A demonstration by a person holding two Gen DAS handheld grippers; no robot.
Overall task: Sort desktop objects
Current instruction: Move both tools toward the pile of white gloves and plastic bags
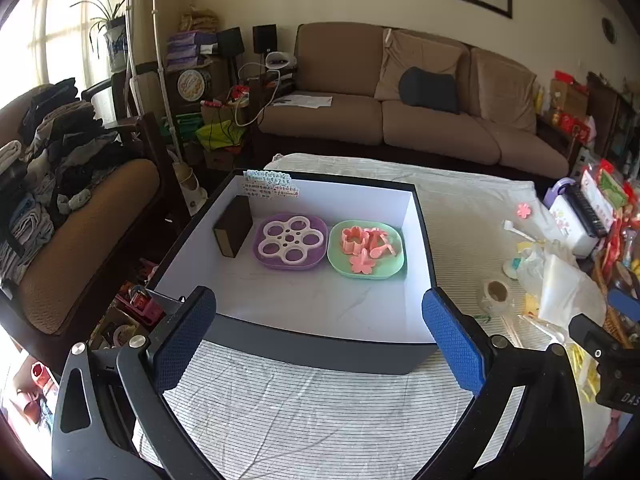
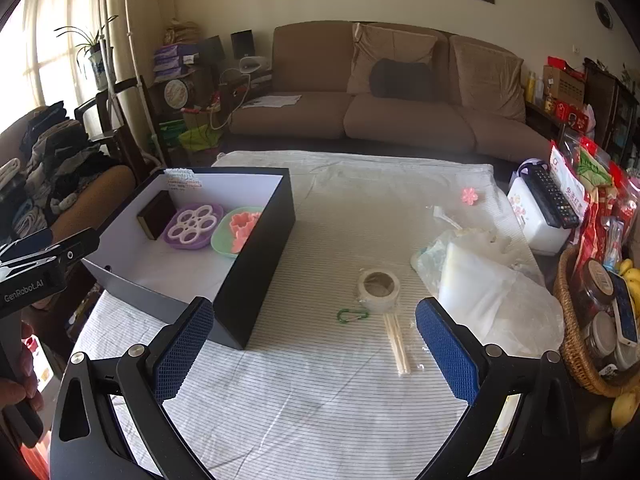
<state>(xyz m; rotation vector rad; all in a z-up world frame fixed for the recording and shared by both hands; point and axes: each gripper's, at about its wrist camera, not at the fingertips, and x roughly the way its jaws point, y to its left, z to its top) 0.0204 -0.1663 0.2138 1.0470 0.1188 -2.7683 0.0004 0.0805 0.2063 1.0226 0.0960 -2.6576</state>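
Both grippers, left gripper (image 1: 318,336) and right gripper (image 2: 314,346), hang spread, empty. Start with the tape roll (image 2: 379,286) at twelve o'clock, perhaps; centre it, then carry it to the box (image 2: 256,248).

The left gripper (image 1: 320,344) hangs with blue-padded jaws spread wide and empty above a striped white tablecloth (image 1: 312,408). Ahead sits a black white-lined box (image 1: 320,350) holding a dark brown block (image 1: 233,232), a purple plate (image 1: 316,261) with a white flower-shaped mould (image 1: 289,240), and a green plate (image 1: 394,270) of pink flower-shaped cutters (image 1: 366,245).

Striped cloth (image 2: 320,380) covers the table, bearing a matt black cardboard box (image 2: 256,264) and glossy tape roll (image 2: 379,286).
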